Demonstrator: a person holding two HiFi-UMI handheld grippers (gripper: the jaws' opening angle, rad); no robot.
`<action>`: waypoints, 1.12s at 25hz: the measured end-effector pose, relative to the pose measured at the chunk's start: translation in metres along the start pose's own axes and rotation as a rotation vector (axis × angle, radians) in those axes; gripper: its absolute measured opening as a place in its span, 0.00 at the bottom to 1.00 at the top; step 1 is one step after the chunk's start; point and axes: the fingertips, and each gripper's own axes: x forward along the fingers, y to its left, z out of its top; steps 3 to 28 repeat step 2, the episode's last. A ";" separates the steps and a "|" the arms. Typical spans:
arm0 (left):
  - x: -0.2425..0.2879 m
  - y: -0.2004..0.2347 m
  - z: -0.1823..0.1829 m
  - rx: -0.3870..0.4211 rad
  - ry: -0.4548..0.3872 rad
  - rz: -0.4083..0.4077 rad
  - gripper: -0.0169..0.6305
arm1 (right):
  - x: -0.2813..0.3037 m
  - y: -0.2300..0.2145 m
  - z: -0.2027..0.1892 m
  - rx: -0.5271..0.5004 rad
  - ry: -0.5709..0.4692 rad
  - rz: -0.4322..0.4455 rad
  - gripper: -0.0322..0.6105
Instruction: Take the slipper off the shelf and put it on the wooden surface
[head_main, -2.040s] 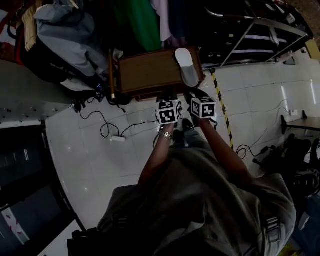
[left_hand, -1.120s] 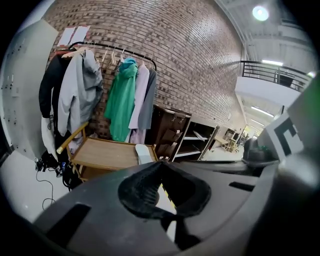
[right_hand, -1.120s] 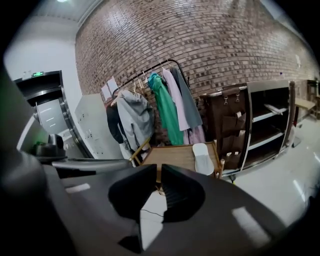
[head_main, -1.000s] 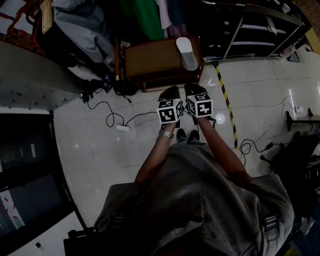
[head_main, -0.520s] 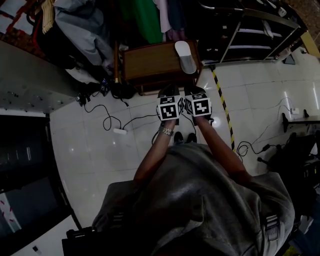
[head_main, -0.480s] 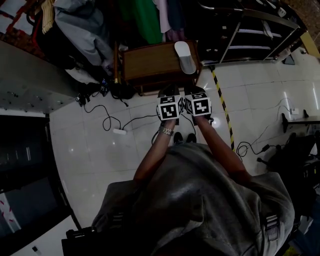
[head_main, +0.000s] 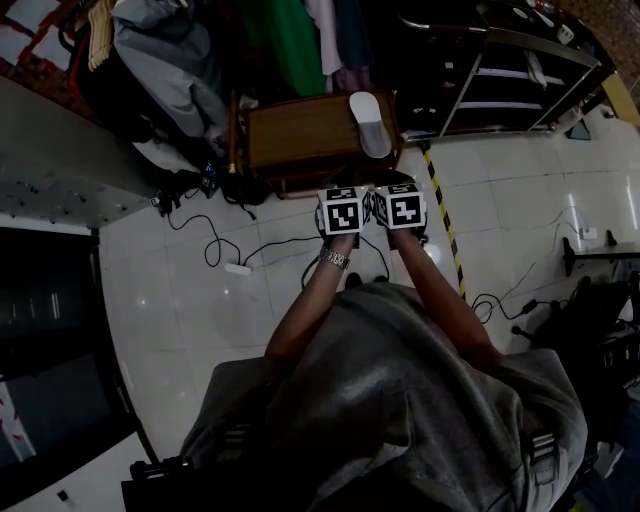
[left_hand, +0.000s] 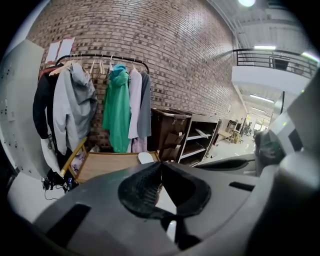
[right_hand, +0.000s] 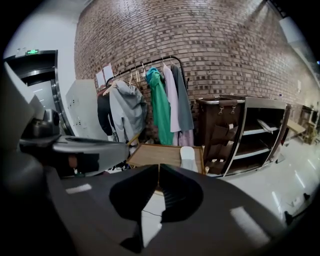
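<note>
A pale grey slipper (head_main: 370, 122) lies flat on the right end of the low wooden table (head_main: 300, 140), with nothing touching it. Both grippers hang side by side over the white floor, just short of the table's near edge. My left gripper (head_main: 340, 190) is shut with nothing between its jaws, and so is my right gripper (head_main: 396, 184). In the left gripper view the slipper (left_hand: 145, 157) shows beyond the closed jaw tips (left_hand: 161, 163). The right gripper view has the slipper (right_hand: 188, 157) on the table (right_hand: 152, 155), ahead of the closed jaw tips (right_hand: 158, 165).
A dark open shelf unit (head_main: 500, 80) stands right of the table. A clothes rack with hanging coats (head_main: 290, 40) is behind it. Cables and a power strip (head_main: 235, 265) lie on the floor at left. A yellow-black tape line (head_main: 445, 220) runs along the floor at right.
The two grippers stay together short of the table, drifting only slightly as the head view shifts. The slipper has not moved on the wooden table.
</note>
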 end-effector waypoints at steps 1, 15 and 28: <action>0.001 -0.001 0.001 0.000 0.002 -0.003 0.03 | 0.000 -0.002 0.001 -0.002 0.003 -0.005 0.05; 0.003 -0.002 0.001 0.001 0.003 -0.006 0.03 | -0.001 -0.005 0.002 -0.003 0.006 -0.009 0.05; 0.003 -0.002 0.001 0.001 0.003 -0.006 0.03 | -0.001 -0.005 0.002 -0.003 0.006 -0.009 0.05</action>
